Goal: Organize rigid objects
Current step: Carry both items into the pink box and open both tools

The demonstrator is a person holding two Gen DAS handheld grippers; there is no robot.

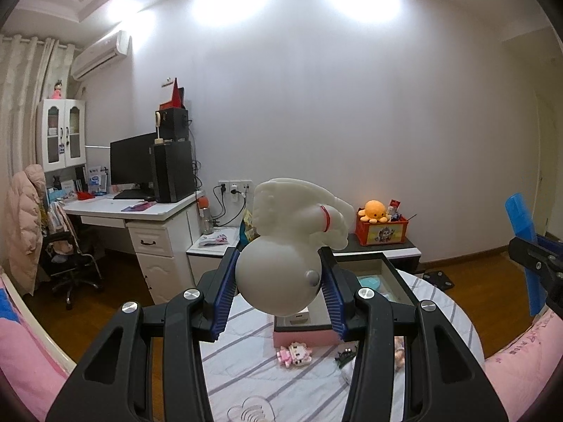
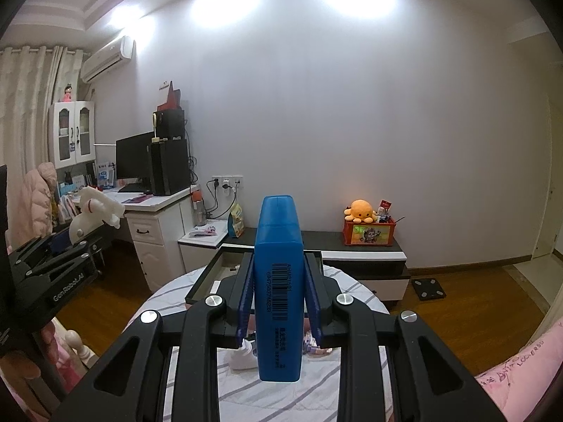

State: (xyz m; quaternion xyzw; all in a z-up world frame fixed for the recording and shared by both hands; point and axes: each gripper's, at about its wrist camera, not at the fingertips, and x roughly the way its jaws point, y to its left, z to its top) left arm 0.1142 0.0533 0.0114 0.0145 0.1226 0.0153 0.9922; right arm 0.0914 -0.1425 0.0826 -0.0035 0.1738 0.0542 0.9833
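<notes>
Above the striped bed cover [image 1: 246, 362], both task things are carried in the air rather than resting anywhere. A white figurine [image 1: 288, 246] is clamped in the left hand-held gripper [image 1: 279, 283], whose pads press on its round base; its long axis runs away from the camera and up to the right, the narrower winged end with a red band pointing toward the far wall. A blue rectangular case [image 2: 279, 281] is gripped by its narrow sides in the right hand-held gripper [image 2: 279, 299] — its long axis lies along the fingers, the capped end pointing forward and up, the barcoded face toward the camera. An open dark-rimmed box [image 1: 390, 267] lies on the bed just ahead of and below both held things, its opening upward. From the right wrist view the box [image 2: 211, 274] sits directly beyond the case, so the right hand is judged the nearer — a forward, downward move would seem to be called for.
</notes>
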